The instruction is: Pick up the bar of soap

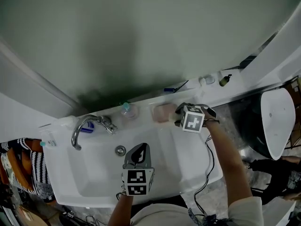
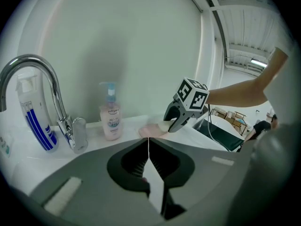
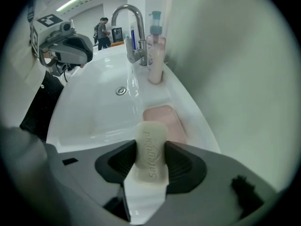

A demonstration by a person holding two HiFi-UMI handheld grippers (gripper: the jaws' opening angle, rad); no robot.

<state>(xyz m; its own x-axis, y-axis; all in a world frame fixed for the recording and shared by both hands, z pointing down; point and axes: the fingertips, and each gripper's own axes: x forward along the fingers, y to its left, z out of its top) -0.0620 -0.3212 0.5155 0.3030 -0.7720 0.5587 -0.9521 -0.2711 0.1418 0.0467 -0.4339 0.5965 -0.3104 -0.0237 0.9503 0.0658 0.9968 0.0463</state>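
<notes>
From where I stand, I count two grippers: the left gripper (image 2: 148,144) and the right gripper (image 3: 150,145). There is one bar of soap (image 3: 151,157), one pink soap dish (image 3: 164,119), one pump bottle (image 2: 111,121) and one blue-striped bottle (image 2: 40,121). There is also one faucet (image 2: 28,59), one sink (image 1: 94,173) and one drain (image 1: 121,150).

Over the basin (image 1: 94,173) I have open room, with only my left gripper (image 1: 138,149) hanging there, fingers together. On the back ledge the faucet (image 1: 80,131) and pump bottle (image 1: 127,111) crowd the left end. My right gripper (image 3: 150,142), clamping the bar of soap (image 3: 151,161), sits over the soap dish (image 3: 164,117), close beside the wall (image 3: 244,79).
</notes>
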